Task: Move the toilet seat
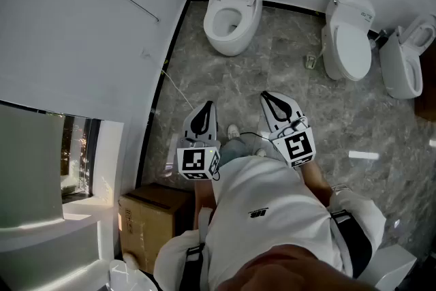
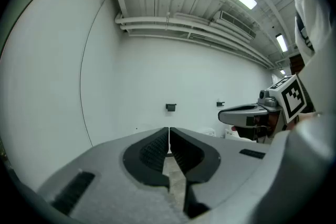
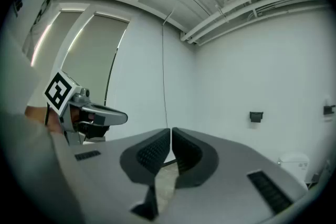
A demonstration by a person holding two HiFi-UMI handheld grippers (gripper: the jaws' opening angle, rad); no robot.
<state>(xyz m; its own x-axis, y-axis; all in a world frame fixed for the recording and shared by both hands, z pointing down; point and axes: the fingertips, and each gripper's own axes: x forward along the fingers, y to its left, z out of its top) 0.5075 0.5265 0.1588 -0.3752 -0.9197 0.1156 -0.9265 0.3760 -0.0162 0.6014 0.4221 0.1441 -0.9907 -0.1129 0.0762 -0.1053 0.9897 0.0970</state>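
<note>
Three white toilets stand along the far wall in the head view. The left toilet [image 1: 231,7] has its lid raised and its bowl open. The middle toilet [image 1: 351,34] has its lid down, and the right toilet [image 1: 407,58] is partly cut off by the frame edge. My left gripper [image 1: 206,108] and right gripper [image 1: 270,97] are held side by side at waist height, well short of the toilets. Both point at the far wall. The left gripper [image 2: 168,131] is shut with nothing in it, and so is the right gripper [image 3: 171,131].
The floor [image 1: 272,85] is grey marble. A cardboard box [image 1: 150,215] sits by my left side next to the white wall with a window [image 1: 75,153]. A small fitting [image 1: 311,61] lies on the floor beside the middle toilet. A black wall bracket [image 2: 170,107] is ahead.
</note>
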